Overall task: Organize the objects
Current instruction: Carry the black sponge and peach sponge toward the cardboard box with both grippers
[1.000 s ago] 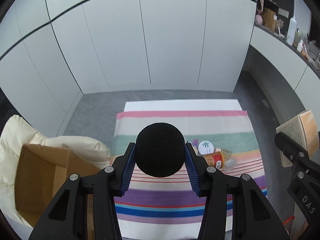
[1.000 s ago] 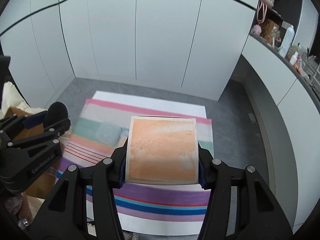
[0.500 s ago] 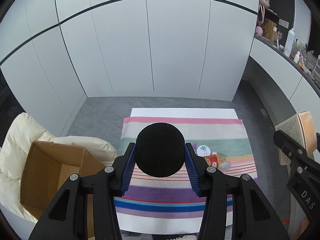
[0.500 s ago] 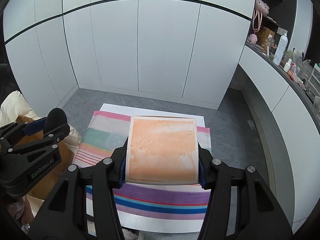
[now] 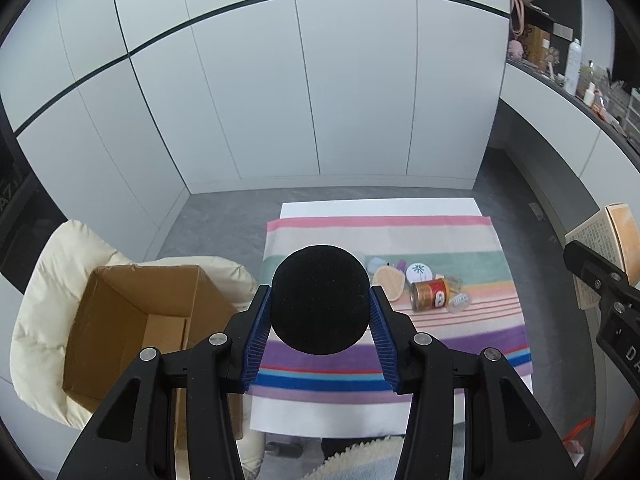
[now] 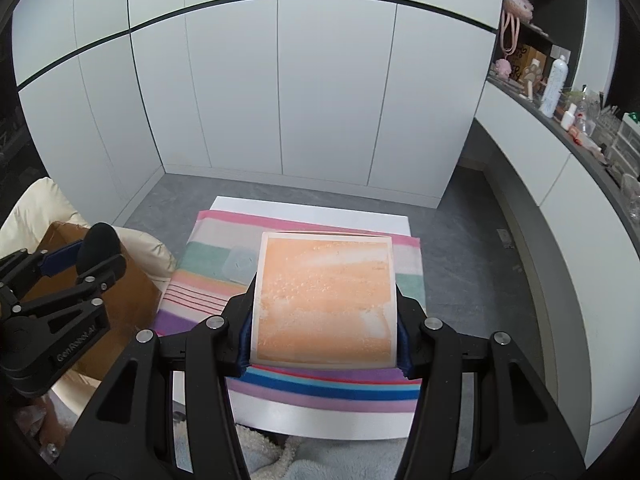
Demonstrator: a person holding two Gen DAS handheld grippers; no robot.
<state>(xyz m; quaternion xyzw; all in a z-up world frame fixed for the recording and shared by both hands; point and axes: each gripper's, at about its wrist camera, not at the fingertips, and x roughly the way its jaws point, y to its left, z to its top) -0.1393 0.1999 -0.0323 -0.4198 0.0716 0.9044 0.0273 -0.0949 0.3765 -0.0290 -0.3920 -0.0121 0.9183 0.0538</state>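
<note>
Both hand-held grippers have lifted up and back from the striped cloth (image 5: 472, 232), left hand-held gripper (image 5: 320, 312) clamping the black foam ball (image 5: 320, 300) near the cardboard box (image 5: 132, 320), right hand-held gripper (image 6: 324, 332) gripping the orange book (image 6: 324, 296).

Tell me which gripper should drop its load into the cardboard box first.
Left, probably. The left gripper, shut on the black foam ball, sits right beside the open cardboard box. The right gripper, shut on the orange book, is over the striped cloth, farther from the box.
</note>
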